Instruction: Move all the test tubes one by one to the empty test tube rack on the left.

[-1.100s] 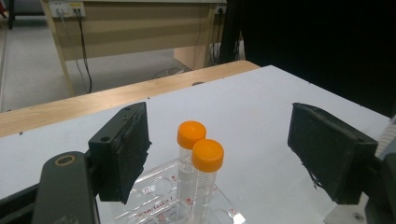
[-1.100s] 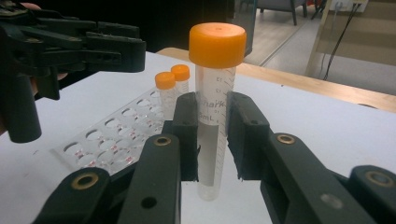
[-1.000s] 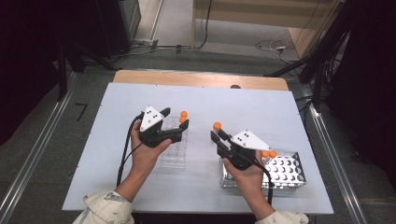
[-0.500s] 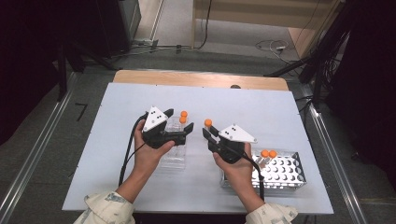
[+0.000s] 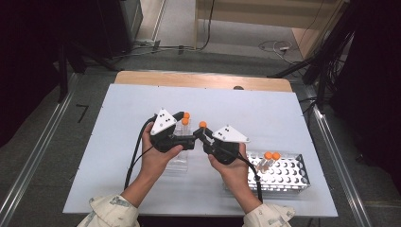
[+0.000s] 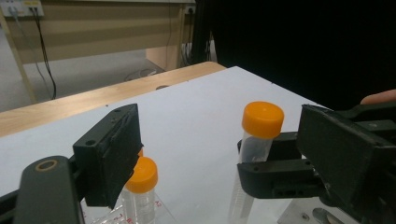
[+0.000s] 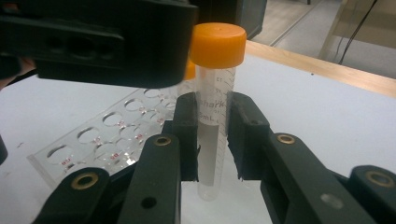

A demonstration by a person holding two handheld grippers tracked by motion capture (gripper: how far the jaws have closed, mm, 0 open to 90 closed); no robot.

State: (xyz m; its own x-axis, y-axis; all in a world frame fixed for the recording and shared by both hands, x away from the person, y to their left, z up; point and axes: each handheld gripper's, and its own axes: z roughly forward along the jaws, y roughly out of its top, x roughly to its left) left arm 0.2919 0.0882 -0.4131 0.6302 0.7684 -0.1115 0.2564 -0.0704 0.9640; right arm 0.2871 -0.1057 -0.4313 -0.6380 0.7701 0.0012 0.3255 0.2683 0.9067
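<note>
A white table [image 5: 283, 118] carries the things, with a wooden strip [image 5: 203, 79] along its far edge. Near the middle, left of centre, a clear rack [image 5: 180, 158] lies on it, holding orange-capped tubes [image 5: 185, 118]. At the near right lies a metal rack [image 5: 288, 172] of round holes, with two orange-capped tubes [image 5: 271, 155] at its left end.

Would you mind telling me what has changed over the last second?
The right tool, shut on a tube, has carried it leftwards from above the metal rack up to the left tool, whose jaws have just been opening and now flank the tube. The left hand, the clear rack and both racks' tubes stayed put.
</note>
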